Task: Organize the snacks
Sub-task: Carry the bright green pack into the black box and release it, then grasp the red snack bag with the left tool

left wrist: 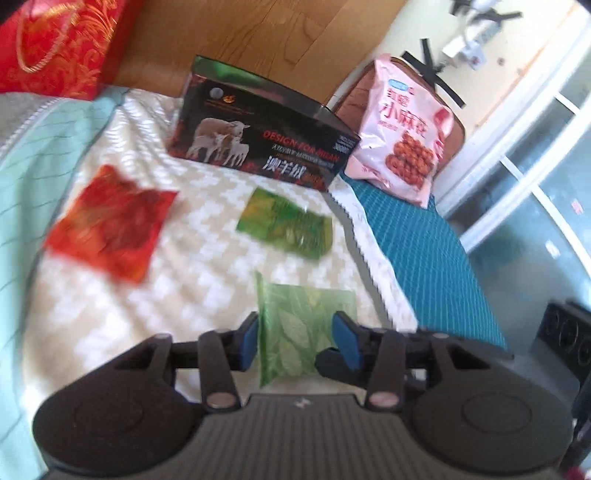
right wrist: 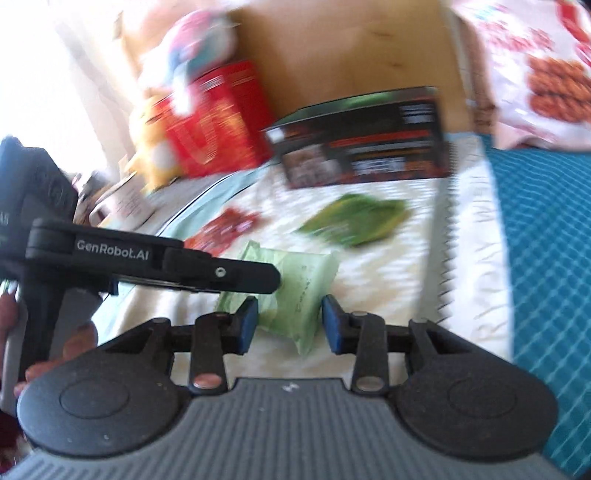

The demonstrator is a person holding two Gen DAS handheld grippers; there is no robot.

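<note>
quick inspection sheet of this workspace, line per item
surface: white patterned blanket over a bed, teal sheet along its edge
job's things: pale green packet, dark green packet, red packet, pink snack bag
clutter: black box with sheep picture, red bag
grippers: left tongs open, astride the pale green packet; right tongs open, near the same packet
cables: nothing seen
surroundings: wooden headboard, window frame; right view blurred
</note>
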